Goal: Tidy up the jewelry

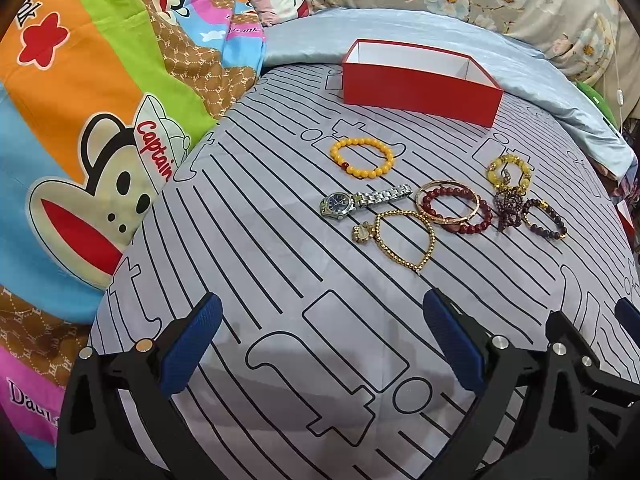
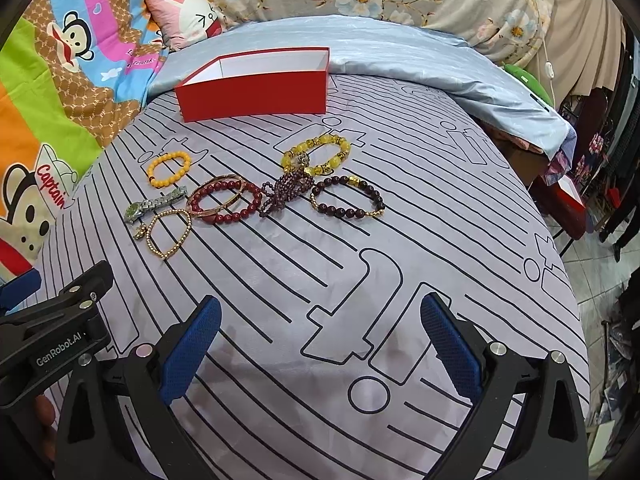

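Currently both left tongs [image 1: 320, 344] and right tongs [image 2: 320, 344] gape wide, empty.

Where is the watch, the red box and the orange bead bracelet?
watch [image 1: 335, 204], left wrist view, on its blue dial.
red box [image 1: 420, 94], left wrist view, on its near outer wall.
orange bead bracelet [image 2: 185, 161], right wrist view, on the beads at its right side.

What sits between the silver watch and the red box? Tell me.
The orange bead bracelet lies between the silver watch and the red box, touching neither. Striped bedsheet fills the rest. The left wrist view shows it best.
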